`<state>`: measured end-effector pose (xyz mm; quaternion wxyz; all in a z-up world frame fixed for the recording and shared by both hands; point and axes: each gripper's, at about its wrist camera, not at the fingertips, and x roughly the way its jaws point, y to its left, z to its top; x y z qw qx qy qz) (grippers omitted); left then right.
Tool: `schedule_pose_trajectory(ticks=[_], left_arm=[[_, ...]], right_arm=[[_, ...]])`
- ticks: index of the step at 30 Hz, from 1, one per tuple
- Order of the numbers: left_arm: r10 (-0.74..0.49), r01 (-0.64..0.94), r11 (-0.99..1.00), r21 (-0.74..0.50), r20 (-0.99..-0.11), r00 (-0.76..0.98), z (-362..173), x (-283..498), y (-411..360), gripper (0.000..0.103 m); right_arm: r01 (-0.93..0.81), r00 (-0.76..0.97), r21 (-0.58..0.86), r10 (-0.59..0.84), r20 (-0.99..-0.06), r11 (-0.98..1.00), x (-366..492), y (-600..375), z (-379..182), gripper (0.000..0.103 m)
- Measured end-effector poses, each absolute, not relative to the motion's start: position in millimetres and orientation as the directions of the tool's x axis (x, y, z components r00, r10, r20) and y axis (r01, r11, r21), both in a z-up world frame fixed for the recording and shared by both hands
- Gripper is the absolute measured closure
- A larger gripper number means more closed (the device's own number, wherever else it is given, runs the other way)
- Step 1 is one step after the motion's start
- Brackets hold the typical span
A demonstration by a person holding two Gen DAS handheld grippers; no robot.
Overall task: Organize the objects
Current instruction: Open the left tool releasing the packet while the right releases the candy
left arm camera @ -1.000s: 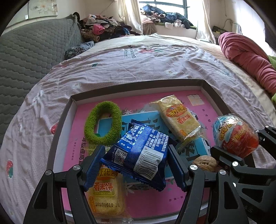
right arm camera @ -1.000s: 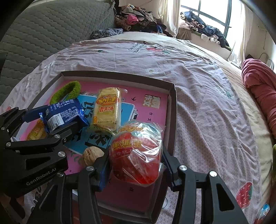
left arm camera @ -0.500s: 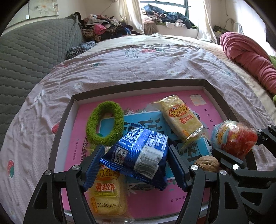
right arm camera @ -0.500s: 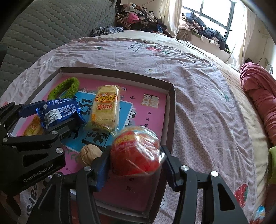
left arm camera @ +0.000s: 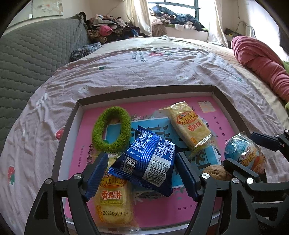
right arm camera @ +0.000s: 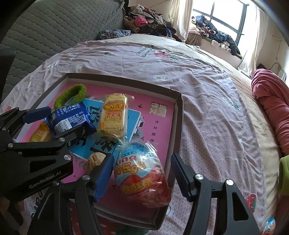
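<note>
A shallow box [left arm camera: 79,104] with a pink floor lies on the bed; it also shows in the right wrist view [right arm camera: 178,112]. My left gripper [left arm camera: 141,174] is open, with a blue snack packet [left arm camera: 146,160] loose between its fingers, resting on the box contents. My right gripper [right arm camera: 141,178] is open, with a wrapped red and blue toy egg [right arm camera: 142,173] between its fingers, lying by the box's right wall. In the box lie a green fuzzy ring [left arm camera: 111,132], two yellow rice cake packets [left arm camera: 190,124] [left arm camera: 112,200] and a walnut [left arm camera: 215,174].
The bed sheet [left arm camera: 144,72] spreads around the box. A grey quilted headboard [left arm camera: 32,57] stands at the left. A pink blanket [left arm camera: 261,65] lies at the right. Clothes are piled by the window [left arm camera: 173,16] at the back.
Both grippers have opened. The blue packet tipped and settled lower onto the box contents. The toy egg turned and dropped from the right gripper's hold to lie by the box's right wall.
</note>
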<state>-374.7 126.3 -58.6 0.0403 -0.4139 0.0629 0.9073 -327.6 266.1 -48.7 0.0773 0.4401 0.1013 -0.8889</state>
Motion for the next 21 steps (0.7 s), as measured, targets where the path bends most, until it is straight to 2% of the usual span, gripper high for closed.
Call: schedule_pose_trajectory(ticks=[4, 16, 21], left_arm=[[0.019, -0.118, -0.990, 0.081, -0.746, -0.666, -53, -372, 124, 0.020], [0.033, -0.114, -0.992, 0.061, -0.730, -0.683, -38, -364, 119, 0.019], [0.040, -0.109, -0.993, 0.049, -0.726, -0.687, -30, -357, 115, 0.015]], right_arm=[[0.225, -0.614, -0.104, -0.058, -0.787, -0.969, -324, 268, -41, 0.031], [0.218, -0.626, -0.025, -0.120, -0.771, -0.976, -318, 276, -26, 0.023], [0.211, -0.642, -0.003, -0.136, -0.755, -0.978, -310, 278, -16, 0.019]])
